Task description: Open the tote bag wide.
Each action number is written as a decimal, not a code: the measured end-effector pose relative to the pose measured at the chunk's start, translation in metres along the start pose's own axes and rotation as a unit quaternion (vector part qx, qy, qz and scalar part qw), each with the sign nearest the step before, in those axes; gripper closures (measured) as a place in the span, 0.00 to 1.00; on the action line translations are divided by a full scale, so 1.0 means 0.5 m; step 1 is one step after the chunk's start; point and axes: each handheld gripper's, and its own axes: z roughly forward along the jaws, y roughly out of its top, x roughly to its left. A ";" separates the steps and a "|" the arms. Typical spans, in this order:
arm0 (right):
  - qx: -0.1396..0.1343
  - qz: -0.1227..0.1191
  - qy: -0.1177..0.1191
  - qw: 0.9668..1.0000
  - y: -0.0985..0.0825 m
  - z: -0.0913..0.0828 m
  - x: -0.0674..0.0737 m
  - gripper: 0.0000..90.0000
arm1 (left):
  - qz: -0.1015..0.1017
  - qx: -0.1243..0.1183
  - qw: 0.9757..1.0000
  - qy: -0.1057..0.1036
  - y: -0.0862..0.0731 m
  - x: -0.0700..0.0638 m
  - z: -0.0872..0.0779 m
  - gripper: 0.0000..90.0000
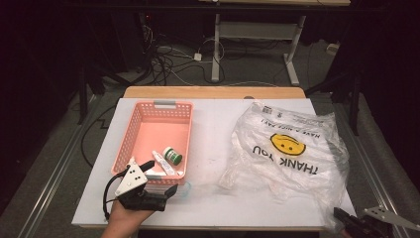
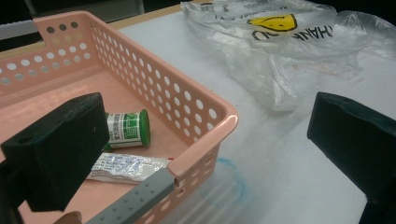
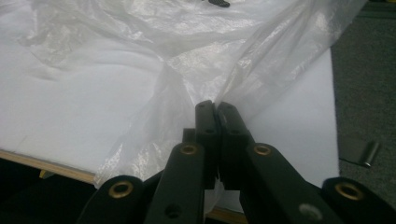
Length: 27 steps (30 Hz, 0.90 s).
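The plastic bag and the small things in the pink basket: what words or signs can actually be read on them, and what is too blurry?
"THANK YOU" in dark capitals, upside down from the person's side, on the plastic bag.
"HAVE A NICE DAY!" in small capitals above the yellow smiley face on that bag.
Green-capped bottle in the pink basket: label print too small to read.
White tube beside it: print blurred, unreadable.

You see a thin, crinkled, glossy clear plastic bag on the matt white tabletop, beside a smooth, perforated pink plastic basket.
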 end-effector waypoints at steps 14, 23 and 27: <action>-0.011 -0.031 0.017 0.999 0.015 0.003 0.036 0.99 | -0.001 -0.001 1.000 -0.001 0.002 0.000 -0.001 0.00; -0.012 -0.046 0.026 0.999 0.022 0.008 0.057 0.98 | -0.006 0.006 1.000 -0.001 0.000 0.004 0.003 0.00; -0.010 -0.053 0.031 0.998 0.024 0.011 0.065 0.98 | -0.006 0.007 1.000 -0.001 0.000 0.004 0.003 0.00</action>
